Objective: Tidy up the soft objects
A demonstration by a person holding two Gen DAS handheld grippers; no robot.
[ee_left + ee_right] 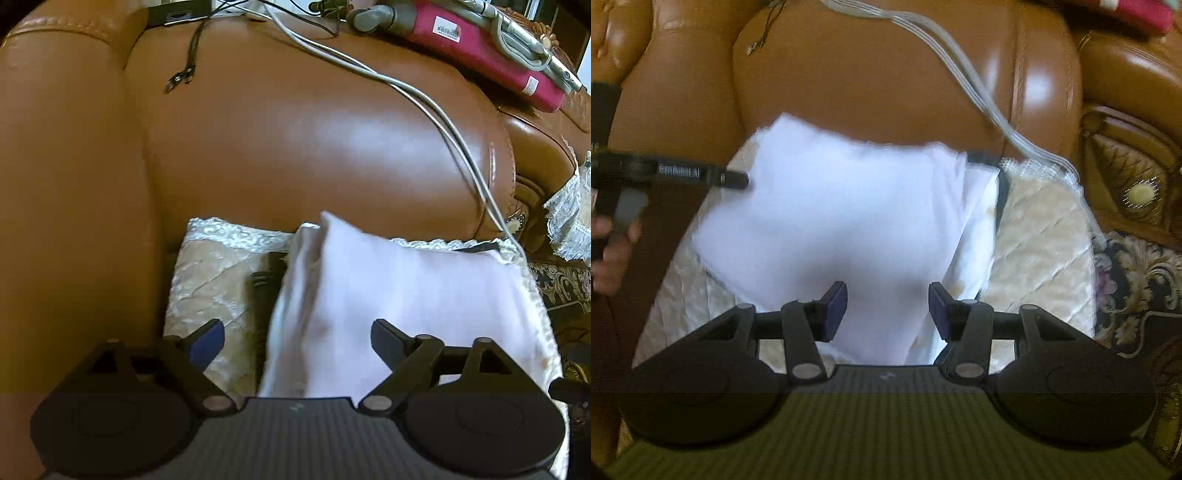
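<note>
My left tongs and right tongs are both wide open, holding nothing. The white pillow lies on the sofa seat, just past them.

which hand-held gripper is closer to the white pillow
Hard to separate. In the right wrist view, the left hand-held gripper has its tip at the white pillow's left edge. The right hand-held gripper, open, hovers at its near end.
</note>
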